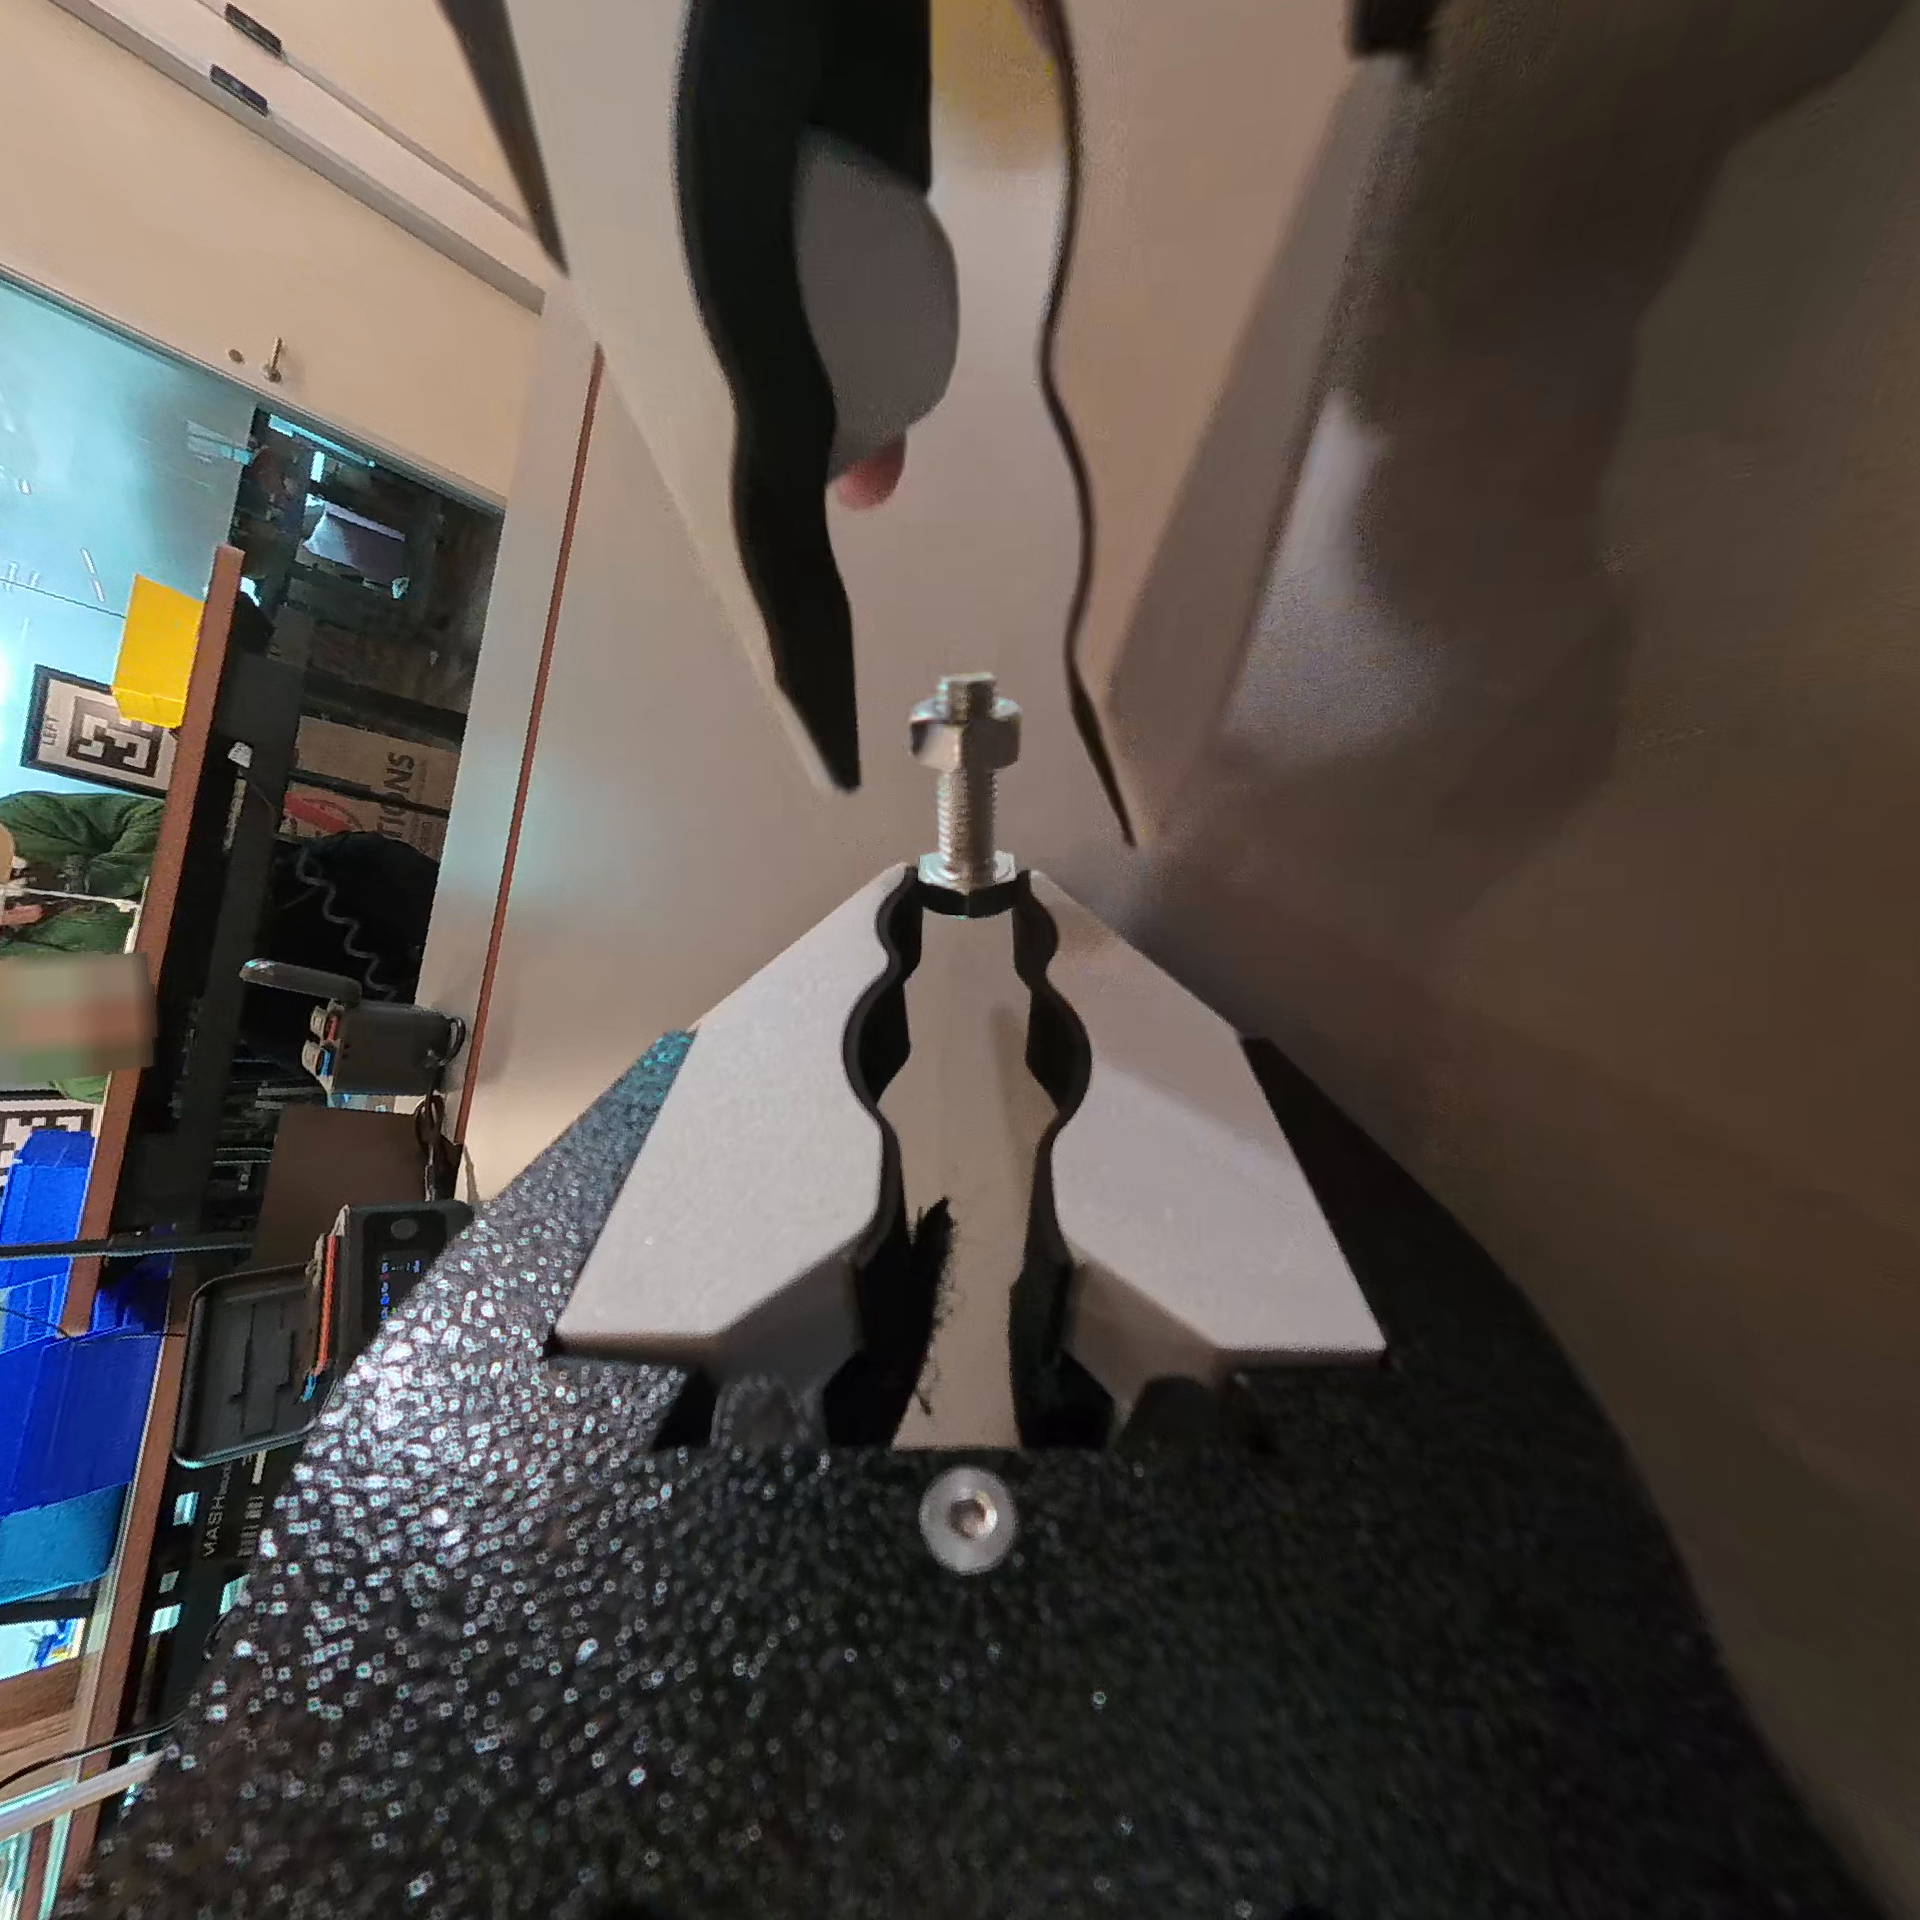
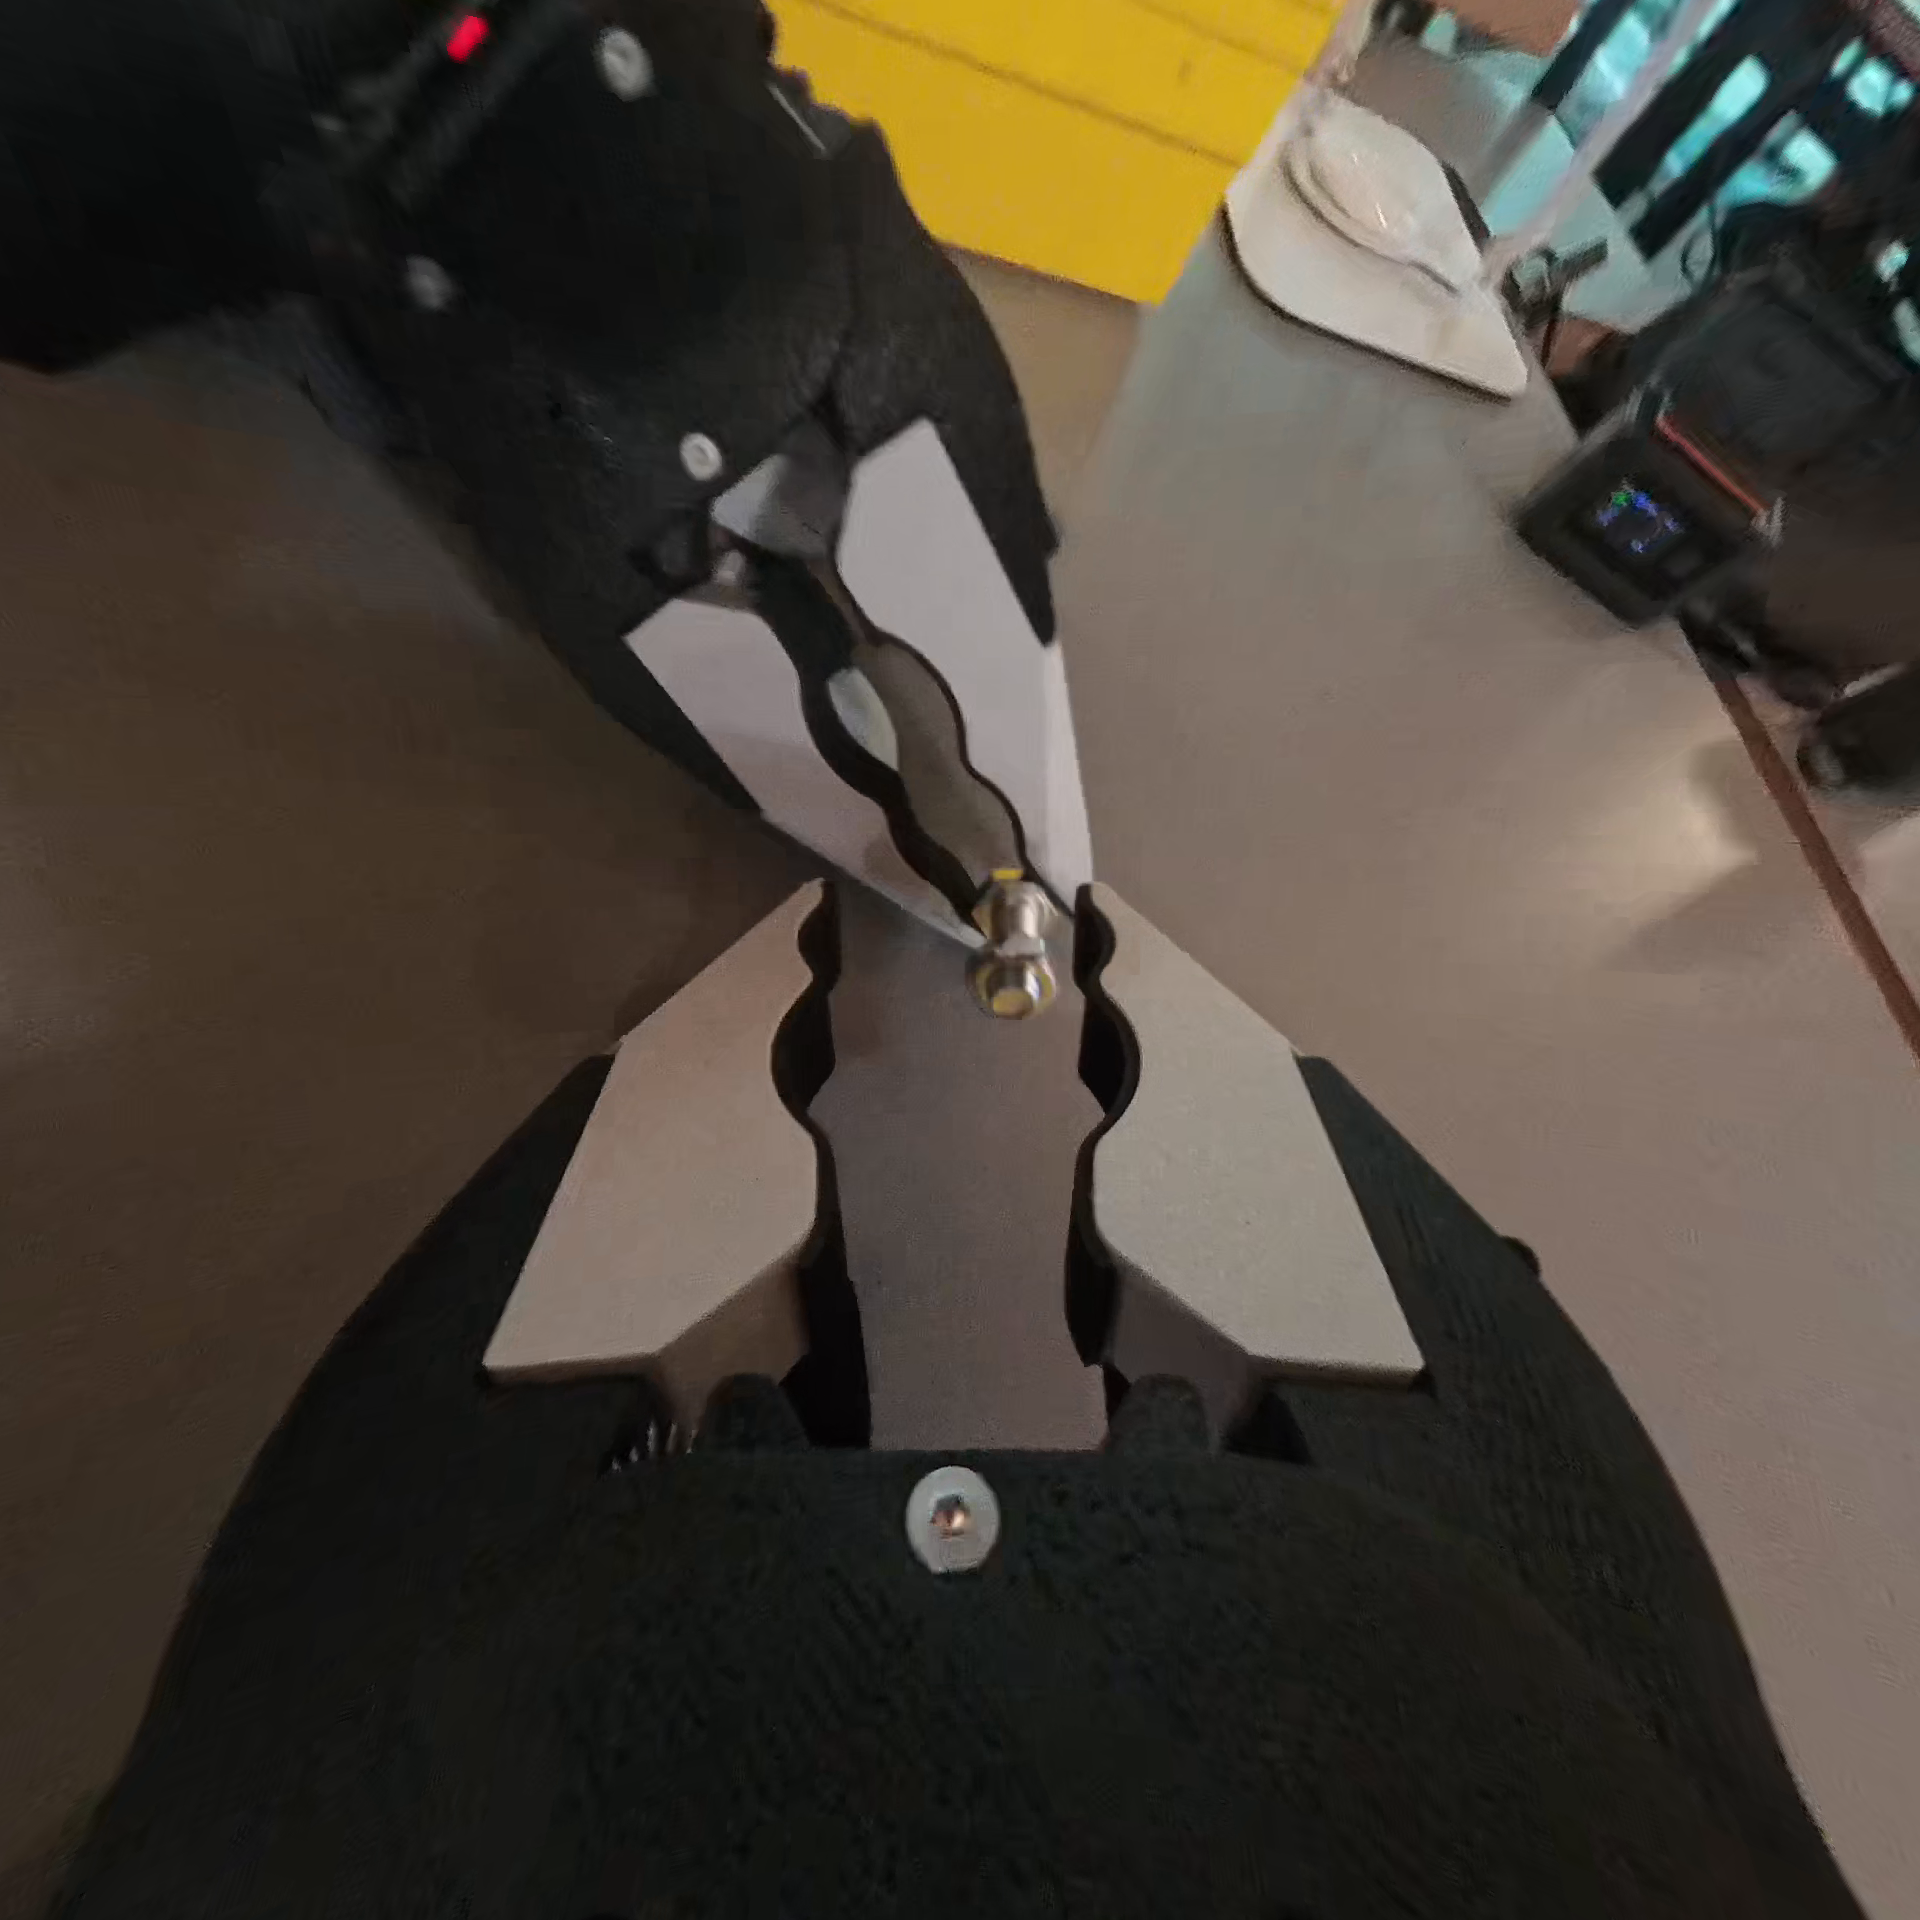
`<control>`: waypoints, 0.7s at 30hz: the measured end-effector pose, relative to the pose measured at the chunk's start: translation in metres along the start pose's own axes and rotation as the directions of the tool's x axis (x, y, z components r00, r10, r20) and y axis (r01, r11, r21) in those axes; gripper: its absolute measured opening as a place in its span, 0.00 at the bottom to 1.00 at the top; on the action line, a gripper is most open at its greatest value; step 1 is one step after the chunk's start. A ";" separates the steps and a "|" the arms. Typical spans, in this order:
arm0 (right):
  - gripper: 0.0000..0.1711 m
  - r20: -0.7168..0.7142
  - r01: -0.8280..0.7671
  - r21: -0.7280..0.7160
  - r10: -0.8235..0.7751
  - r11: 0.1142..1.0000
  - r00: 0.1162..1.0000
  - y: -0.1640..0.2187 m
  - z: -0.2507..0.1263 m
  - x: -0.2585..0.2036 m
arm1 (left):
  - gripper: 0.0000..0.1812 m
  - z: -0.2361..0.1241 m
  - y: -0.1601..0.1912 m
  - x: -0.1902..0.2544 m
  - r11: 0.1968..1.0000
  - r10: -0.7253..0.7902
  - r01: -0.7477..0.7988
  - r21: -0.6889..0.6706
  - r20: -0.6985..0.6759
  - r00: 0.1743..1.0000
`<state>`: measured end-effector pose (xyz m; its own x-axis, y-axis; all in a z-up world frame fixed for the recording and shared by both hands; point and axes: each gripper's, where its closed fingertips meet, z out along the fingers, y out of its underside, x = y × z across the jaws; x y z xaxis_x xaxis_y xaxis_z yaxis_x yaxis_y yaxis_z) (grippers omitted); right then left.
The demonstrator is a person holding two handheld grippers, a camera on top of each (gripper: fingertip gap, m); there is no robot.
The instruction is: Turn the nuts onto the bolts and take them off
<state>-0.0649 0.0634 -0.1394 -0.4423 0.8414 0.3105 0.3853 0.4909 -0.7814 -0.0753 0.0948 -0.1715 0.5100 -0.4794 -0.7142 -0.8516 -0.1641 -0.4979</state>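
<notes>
Left wrist view: left gripper (image 1: pixel 966 883) is clamping the bolt (image 1: pixel 964 805) by its head at the fingertips, shank pointing to 12 o'clock. Nut (image 1: pixel 966 719) is sitting near the thread's free end. Right gripper (image 1: pixel 982 805) is coming in from 12 o'clock, jaws spread either side of the nut, not touching it. Risk: the nut is looking barely engaged, so an off-axis pinch could be cross-threading it or knocking it loose; the grip on the head is shallow, so twisting could be levering the bolt out.

Right wrist view: right gripper (image 2: pixel 951 904) is gaping wide, holding nothing; bolt (image 2: pixel 1013 940) and nut (image 2: pixel 1010 987) are lying just between its tips, toward 1 o'clock. Left gripper (image 2: pixel 1003 883) is reaching in from 11 o'clock. The frame is blurry, so a mistimed closure could be missing the flats.

Containers: yellow bin (image 2: pixel 1039 125) at 12 o'clock, contents hidden; nothing else holding anything that I can tell.
</notes>
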 end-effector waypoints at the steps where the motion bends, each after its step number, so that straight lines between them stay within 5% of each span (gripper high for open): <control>1: 0.26 -0.005 -0.054 -0.027 0.054 0.998 0.999 0.007 -0.002 0.005 | 0.09 0.000 0.000 0.000 1.000 0.000 0.000 0.000 0.000 1.000; 5: 0.25 0.036 -0.176 -0.119 0.181 0.977 0.983 0.028 -0.004 0.006 | 0.09 0.000 0.000 0.000 1.000 -0.004 0.004 -0.001 -0.002 1.000; 13: 0.30 0.048 0.045 -0.001 -0.045 0.999 0.998 -0.003 0.011 -0.016 | 0.09 0.000 0.000 0.000 1.000 -0.012 0.012 -0.006 -0.001 1.000; 21: 0.28 0.058 -0.158 -0.110 0.165 0.981 0.985 0.024 0.003 0.000 | 0.09 0.000 0.000 0.000 1.000 -0.011 0.011 -0.006 -0.001 1.000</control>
<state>-0.0577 0.0744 -0.1598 -0.4186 0.8964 0.1455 0.5371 0.3736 -0.7563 -0.0755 0.0954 -0.1715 0.5189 -0.4789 -0.7081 -0.8468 -0.1743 -0.5026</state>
